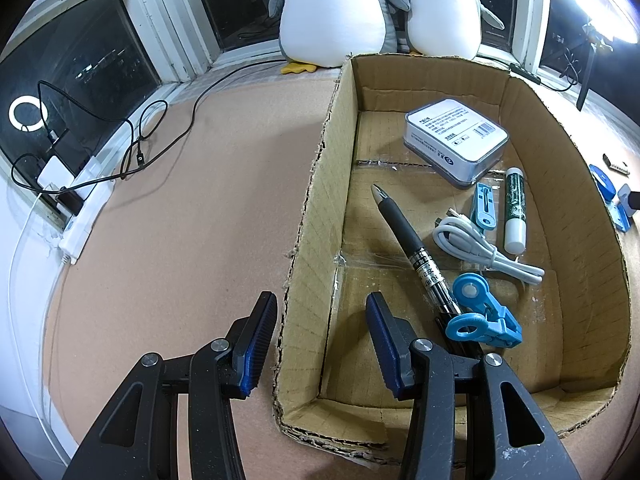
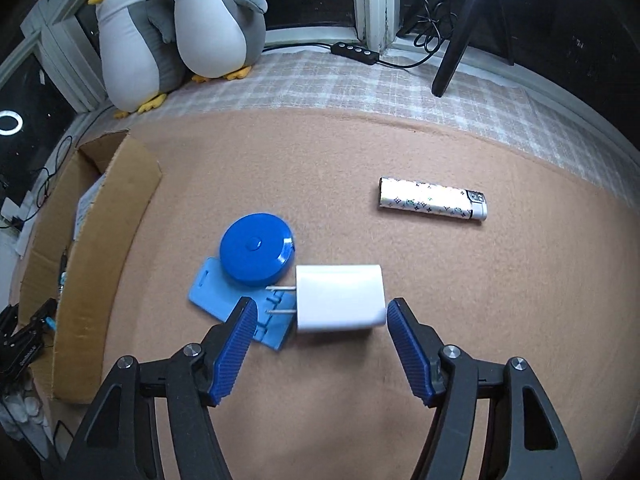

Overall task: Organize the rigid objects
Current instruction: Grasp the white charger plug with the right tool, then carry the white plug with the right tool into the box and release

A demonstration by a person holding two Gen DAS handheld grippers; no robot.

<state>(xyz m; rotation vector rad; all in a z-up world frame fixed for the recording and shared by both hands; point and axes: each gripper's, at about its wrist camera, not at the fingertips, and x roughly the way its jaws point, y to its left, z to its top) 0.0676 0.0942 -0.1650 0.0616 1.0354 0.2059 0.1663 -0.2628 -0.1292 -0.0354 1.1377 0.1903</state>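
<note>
Landmark: one open cardboard box (image 1: 568, 200) on the tan felt mat (image 1: 200, 200); every place below is given relative to it.
Left gripper (image 1: 320, 344): jaws spread wide with nothing between them, straddling the box's left wall, one finger outside and one inside.
Right gripper (image 2: 320, 344): jaws wide apart and gripping nothing, out on the mat to the right of the box; the white charger plug (image 2: 340, 298) lies between the fingertips, and whether the right pad touches it cannot be told.
Inside the box, six things: one grey tin with a label (image 1: 456, 142) toward the far end; one black pen (image 1: 416, 252) lying diagonally in the middle; one coiled white cable (image 1: 480, 248); one green-and-white tube (image 1: 514, 208) near the right wall; two blue clips, one small (image 1: 484, 206) beside the tube and one larger (image 1: 484, 312) lying across the pen's near end.
Outside the box, right side, four things: the charger plug, prongs pointing toward the box; one round blue tape measure (image 2: 256, 252) resting on one light-blue flat tag (image 2: 240, 304); one patterned lighter (image 2: 434, 200), well apart from the rest.
Beyond the box's far end: two plush penguins (image 1: 332, 12) side by side at the window.
</note>
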